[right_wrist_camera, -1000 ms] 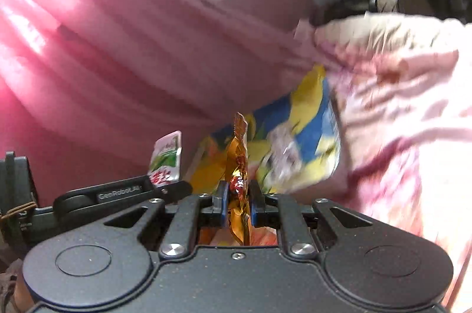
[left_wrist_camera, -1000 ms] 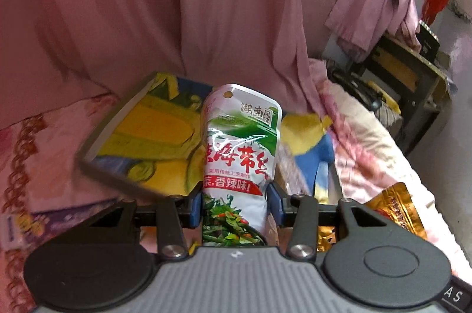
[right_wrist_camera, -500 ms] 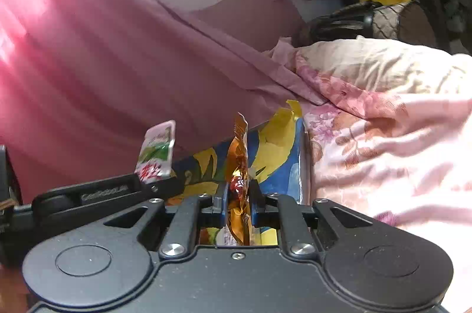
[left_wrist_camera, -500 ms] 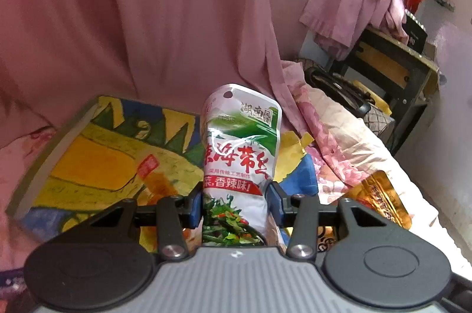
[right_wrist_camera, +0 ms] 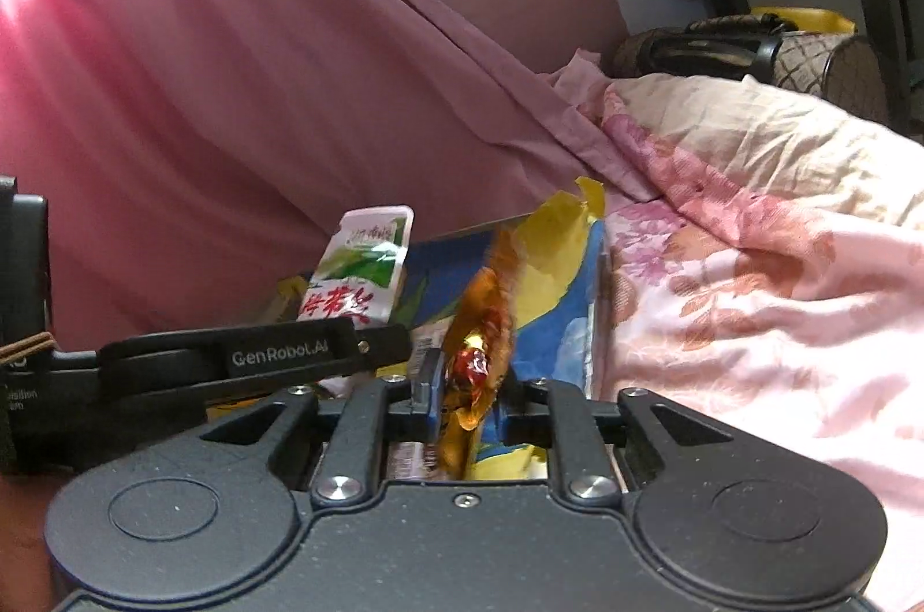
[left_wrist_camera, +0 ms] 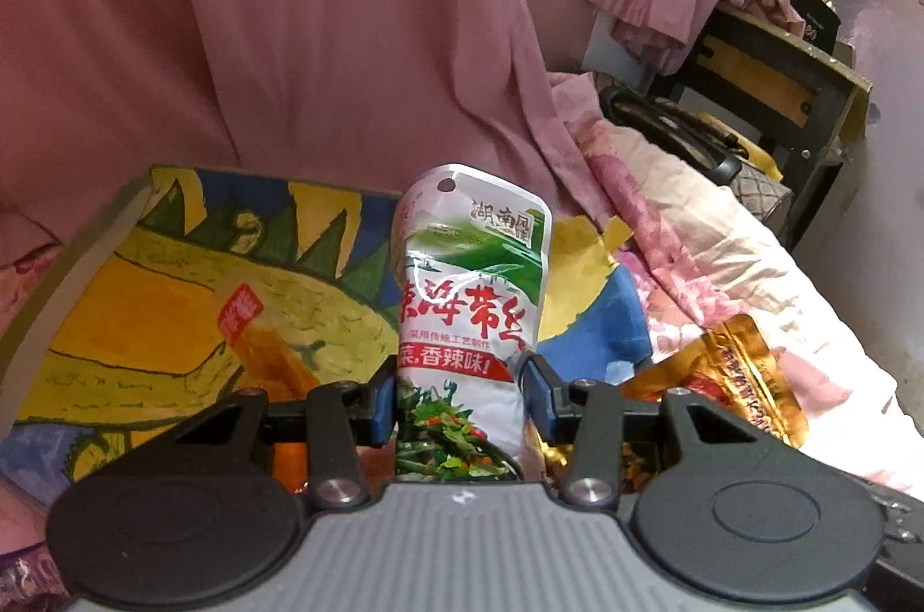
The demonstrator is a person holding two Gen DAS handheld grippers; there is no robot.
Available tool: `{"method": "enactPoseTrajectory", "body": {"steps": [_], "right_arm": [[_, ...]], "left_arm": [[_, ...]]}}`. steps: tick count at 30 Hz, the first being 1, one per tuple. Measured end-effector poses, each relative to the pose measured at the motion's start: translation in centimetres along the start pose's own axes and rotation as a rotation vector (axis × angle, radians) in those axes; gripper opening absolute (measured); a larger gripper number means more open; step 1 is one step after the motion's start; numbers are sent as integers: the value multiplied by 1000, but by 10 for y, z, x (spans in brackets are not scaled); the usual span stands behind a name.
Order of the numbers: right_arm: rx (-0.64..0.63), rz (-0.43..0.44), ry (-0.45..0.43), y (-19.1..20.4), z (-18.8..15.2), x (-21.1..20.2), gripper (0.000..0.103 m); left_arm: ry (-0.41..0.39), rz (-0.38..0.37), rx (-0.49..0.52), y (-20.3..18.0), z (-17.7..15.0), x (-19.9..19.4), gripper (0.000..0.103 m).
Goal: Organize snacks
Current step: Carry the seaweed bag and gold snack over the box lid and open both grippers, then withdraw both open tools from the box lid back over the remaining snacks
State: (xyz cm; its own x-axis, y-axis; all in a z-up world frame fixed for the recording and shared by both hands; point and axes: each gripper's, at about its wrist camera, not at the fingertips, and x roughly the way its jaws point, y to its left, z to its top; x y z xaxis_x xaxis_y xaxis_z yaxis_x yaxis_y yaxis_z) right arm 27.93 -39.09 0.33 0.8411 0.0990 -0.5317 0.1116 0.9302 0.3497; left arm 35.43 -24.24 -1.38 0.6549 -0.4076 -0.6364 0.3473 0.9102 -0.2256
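My left gripper (left_wrist_camera: 462,398) is shut on a white and green kelp snack packet (left_wrist_camera: 470,300), held upright over a flat box painted yellow, green and blue (left_wrist_camera: 173,300). An orange packet with a red label (left_wrist_camera: 265,352) lies in the box. My right gripper (right_wrist_camera: 462,401) has its jaws slightly apart around a golden-orange snack packet (right_wrist_camera: 482,323), which tilts and is blurred; that packet also shows in the left wrist view (left_wrist_camera: 733,369). The left gripper with the kelp packet (right_wrist_camera: 361,277) shows at left in the right wrist view, over the box (right_wrist_camera: 554,317).
The box lies on a bed with a pink flowered quilt (right_wrist_camera: 751,277). A pink curtain (left_wrist_camera: 289,34) hangs behind the box. A dark bag (right_wrist_camera: 722,46) and a wooden-framed table (left_wrist_camera: 779,86) stand beyond the bed at the right.
Both grippers have moved closer over the painted box. The right jaws have parted and the golden packet has tilted and blurred. The kelp packet stays gripped.
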Motion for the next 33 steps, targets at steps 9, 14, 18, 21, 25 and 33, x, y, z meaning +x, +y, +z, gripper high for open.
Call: {"method": "enactPoseTrajectory", "body": {"steps": [9,14,18,21,25,33], "right_arm": [[-79,-69,-15,4,-2,0,37],[-93,-109,-31,2,-2,-1,55],[-99,-110,-31,0,-2,1,66],[-113,-119,-37,1,-4,1,74],[-133,-135,-63,2,-4,-1,85],[-171,-136,-131,9,-5,-14,97]], "left_arm": [[25,14,19,-3,-5,7,52],[19,15,-8,1,-5,6,58],[4,25,-17,4,-2,3,63],[-13,30,-25,6,-1,-2,70],[-43,39,-50,10,1,-11,82],[-112,84,-81,14,2,-47,98]]}}
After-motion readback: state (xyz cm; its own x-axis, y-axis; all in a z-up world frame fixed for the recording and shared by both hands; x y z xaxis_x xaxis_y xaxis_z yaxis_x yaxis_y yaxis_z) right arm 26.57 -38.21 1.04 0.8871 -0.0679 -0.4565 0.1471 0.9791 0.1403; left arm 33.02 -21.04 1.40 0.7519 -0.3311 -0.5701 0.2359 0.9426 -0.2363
